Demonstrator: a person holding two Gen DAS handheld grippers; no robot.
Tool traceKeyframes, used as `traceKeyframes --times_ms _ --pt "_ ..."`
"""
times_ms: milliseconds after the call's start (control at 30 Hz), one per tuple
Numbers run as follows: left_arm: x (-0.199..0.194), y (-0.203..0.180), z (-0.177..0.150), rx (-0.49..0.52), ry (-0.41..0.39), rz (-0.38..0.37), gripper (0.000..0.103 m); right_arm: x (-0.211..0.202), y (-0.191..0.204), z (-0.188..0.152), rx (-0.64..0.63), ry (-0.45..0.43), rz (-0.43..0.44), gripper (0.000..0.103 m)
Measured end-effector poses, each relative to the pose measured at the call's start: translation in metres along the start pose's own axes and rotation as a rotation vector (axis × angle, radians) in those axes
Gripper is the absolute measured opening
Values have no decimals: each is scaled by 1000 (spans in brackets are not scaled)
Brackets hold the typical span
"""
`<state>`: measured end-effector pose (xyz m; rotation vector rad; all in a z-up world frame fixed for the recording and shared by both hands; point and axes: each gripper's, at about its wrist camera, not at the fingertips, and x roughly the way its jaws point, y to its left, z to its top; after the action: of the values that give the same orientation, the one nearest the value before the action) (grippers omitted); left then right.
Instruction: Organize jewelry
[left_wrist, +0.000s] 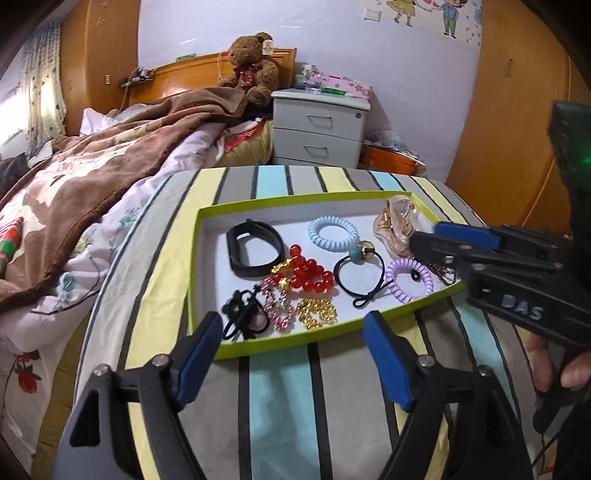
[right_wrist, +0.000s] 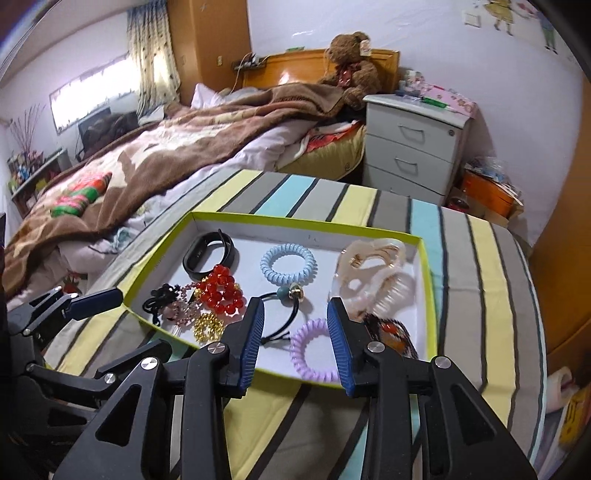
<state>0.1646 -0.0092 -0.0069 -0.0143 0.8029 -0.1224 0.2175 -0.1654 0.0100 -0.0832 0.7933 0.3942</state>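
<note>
A shallow green-rimmed tray (left_wrist: 207, 218) (right_wrist: 424, 280) lies on a striped cloth and holds several pieces: a black band (left_wrist: 255, 245) (right_wrist: 208, 253), a red bead bracelet (left_wrist: 310, 275) (right_wrist: 221, 291), a gold bead bracelet (left_wrist: 317, 313) (right_wrist: 208, 326), a blue coil tie (left_wrist: 332, 233) (right_wrist: 288, 263), a purple coil tie (left_wrist: 408, 280) (right_wrist: 314, 350), a black hair tie (left_wrist: 358, 277) and a beige hair claw (right_wrist: 373, 280). My left gripper (left_wrist: 291, 354) is open and empty before the tray's near rim. My right gripper (right_wrist: 295, 343) is open and empty above the near rim, by the purple tie.
The striped cloth (left_wrist: 280, 398) covers a rounded table. A bed with a brown blanket (left_wrist: 92, 173) lies to the left. A grey bedside cabinet (left_wrist: 317, 129) and a teddy bear (left_wrist: 255, 66) stand behind. Wooden wardrobes flank the room.
</note>
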Motion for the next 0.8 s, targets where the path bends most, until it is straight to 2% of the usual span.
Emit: traceKeyframes --times_ms 167,333,433,567,700,800 --pt "-8 -3 -7 0 -12 36 86 -19 -4 -19 53 -18 -32 43" --pt "-13 -6 -13 -14 -8 64 88 -31 -1 -40 86 -22 -86 43" --pt "-13 -10 -15 -6 3 107 88 -35 1 -52 89 -20 -113 43" --pt "-13 -13 -18 1 3 112 88 -38 3 -60 95 -16 -138 43" --pt "-9 -18 -19 14 21 147 88 -41 1 -64 113 -17 -138 43" --pt "-9 -18 -21 2 25 124 88 -44 0 -66 121 -24 -151 43"
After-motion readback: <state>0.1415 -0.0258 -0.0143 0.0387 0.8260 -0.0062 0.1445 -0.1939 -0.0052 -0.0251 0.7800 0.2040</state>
